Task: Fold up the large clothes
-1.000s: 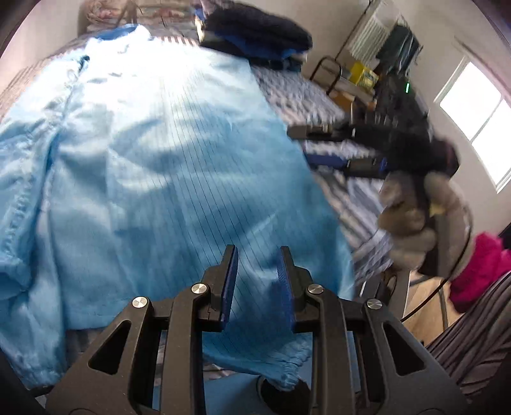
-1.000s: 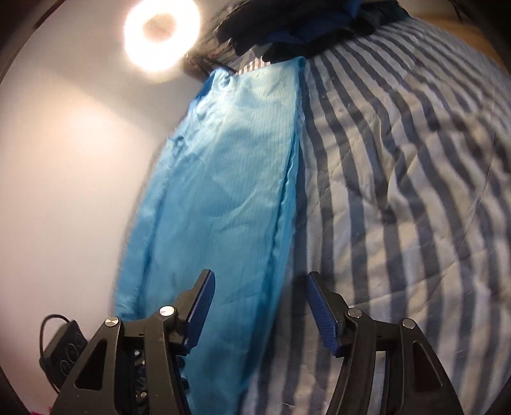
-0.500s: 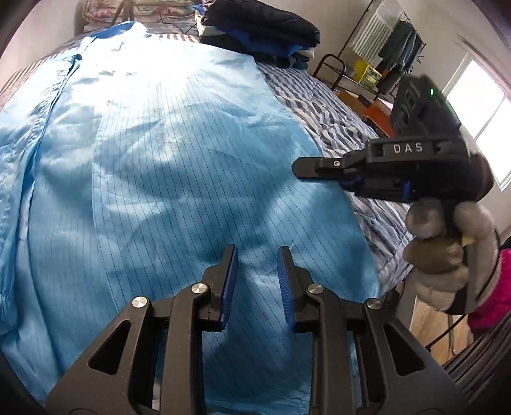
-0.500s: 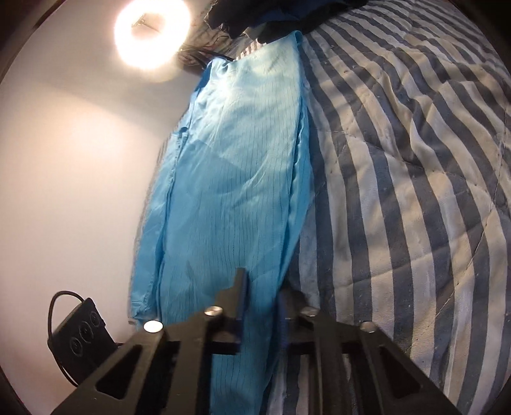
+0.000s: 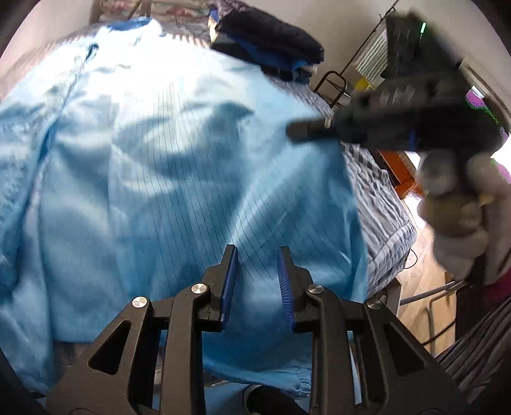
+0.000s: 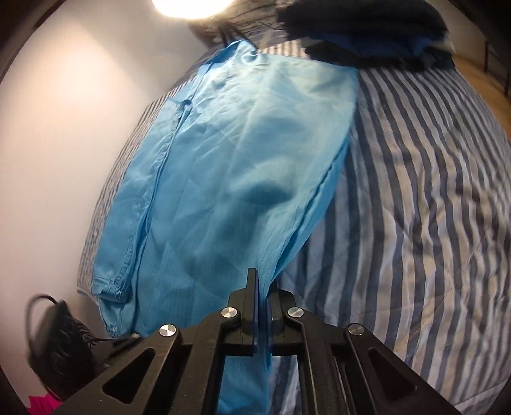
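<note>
Right tool (image 6: 261, 306): jaws have just been closing and now pinch the hem edge of the light blue garment (image 6: 242, 166); cloth runs between the pads and hangs below them.
Right tool pose: tipped steeply down over the bed; in the left wrist view it shows as a blurred dark body (image 5: 399, 127), gripped from below by a gloved hand (image 5: 460, 217), above the garment's right edge.
Left tool (image 5: 257, 281): jaws partly apart, nothing between the blue pads; it hangs above the near end of the garment, pointing down at an angle. Contact with the cloth cannot be told.
Garment, place: spread lengthwise on the striped bedcover (image 6: 415, 191), near the wall side of the bed.
Garment, look: thin, shiny, with fine dark pinstripes; wrinkled, a seamed placket along its left side, a gathered cuff (image 6: 113, 289) at the near left corner. The edge held by the right tool is drawn up into a taut ridge off the bedcover.
Far end: a stack of dark folded clothes (image 6: 367, 28) lies at the top of the garment.
</note>
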Tool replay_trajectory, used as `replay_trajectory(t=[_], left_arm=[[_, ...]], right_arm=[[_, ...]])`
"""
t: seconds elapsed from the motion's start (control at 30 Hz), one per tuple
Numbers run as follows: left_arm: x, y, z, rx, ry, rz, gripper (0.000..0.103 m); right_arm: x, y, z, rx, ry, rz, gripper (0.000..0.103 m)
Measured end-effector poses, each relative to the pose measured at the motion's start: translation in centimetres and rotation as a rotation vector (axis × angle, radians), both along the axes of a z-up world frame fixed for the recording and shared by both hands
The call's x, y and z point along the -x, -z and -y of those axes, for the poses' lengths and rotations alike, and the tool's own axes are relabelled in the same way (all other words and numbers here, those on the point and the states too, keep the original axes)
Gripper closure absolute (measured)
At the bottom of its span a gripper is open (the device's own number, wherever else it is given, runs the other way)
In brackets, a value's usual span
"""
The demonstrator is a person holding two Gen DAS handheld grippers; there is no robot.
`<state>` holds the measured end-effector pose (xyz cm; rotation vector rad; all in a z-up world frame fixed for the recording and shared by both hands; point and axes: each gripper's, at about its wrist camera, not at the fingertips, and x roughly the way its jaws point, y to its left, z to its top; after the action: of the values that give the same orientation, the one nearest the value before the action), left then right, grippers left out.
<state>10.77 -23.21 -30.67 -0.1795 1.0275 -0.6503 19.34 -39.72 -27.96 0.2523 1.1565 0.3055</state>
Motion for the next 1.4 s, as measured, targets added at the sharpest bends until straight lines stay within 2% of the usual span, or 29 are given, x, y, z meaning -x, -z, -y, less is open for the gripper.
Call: replay_trajectory(t=[0.1,0.27,0.43,0.73,0.83,0.97,1.2,1.3,1.33,1.4], left_arm=[[0.1,-0.4,-0.9,0.032,-0.014,-0.028,0.079],[0.5,-4.0,-5.8,0.102,-0.088,-0.013,0.079],[1.5,-8.1,-11.8,0.036,-0.184,0.109,0.079],[0.0,-12.9,-22.0,-0.023,-0.363,0.244,0.079],[-0.6,-13.1,-24.7,-0.006,-0.426,0.257,0.079],[-1.1,-12.5,-26.6,0.013,-0.479,0.246,0.079],[-1.3,-11.6,-26.9,-0.004,-0.483,0.227,0.079],[-1.3,-11.4,-26.8,-0.004,-0.482,0.223,0.079],[-1.4,-11.4,-26.7,-0.002,-0.48,0.221,0.079],[-1.6,-11.3,-26.5,0.0,-0.474,0.217,0.079]], right_arm=[[-0.2,-0.9,-2.1,0.086,-0.051,0.014,0.103],[-1.1,-2.4,-4.6,0.151,-0.103,0.04,0.103],[-2.0,-3.4,-7.8,0.213,-0.155,0.066,0.103],[-2.1,-3.0,-13.9,0.305,-0.227,0.121,0.103],[-2.1,-2.0,-16.4,0.348,-0.258,0.144,0.103],[-2.4,-0.2,-19.1,0.355,-0.301,0.119,0.103],[-2.5,3.1,-21.7,0.373,-0.347,0.069,0.103],[-2.4,3.4,-21.7,0.35,-0.358,0.061,0.103],[-2.4,3.1,-21.4,0.325,-0.351,0.054,0.101],[-2.1,1.9,-20.4,0.253,-0.328,0.056,0.089]])
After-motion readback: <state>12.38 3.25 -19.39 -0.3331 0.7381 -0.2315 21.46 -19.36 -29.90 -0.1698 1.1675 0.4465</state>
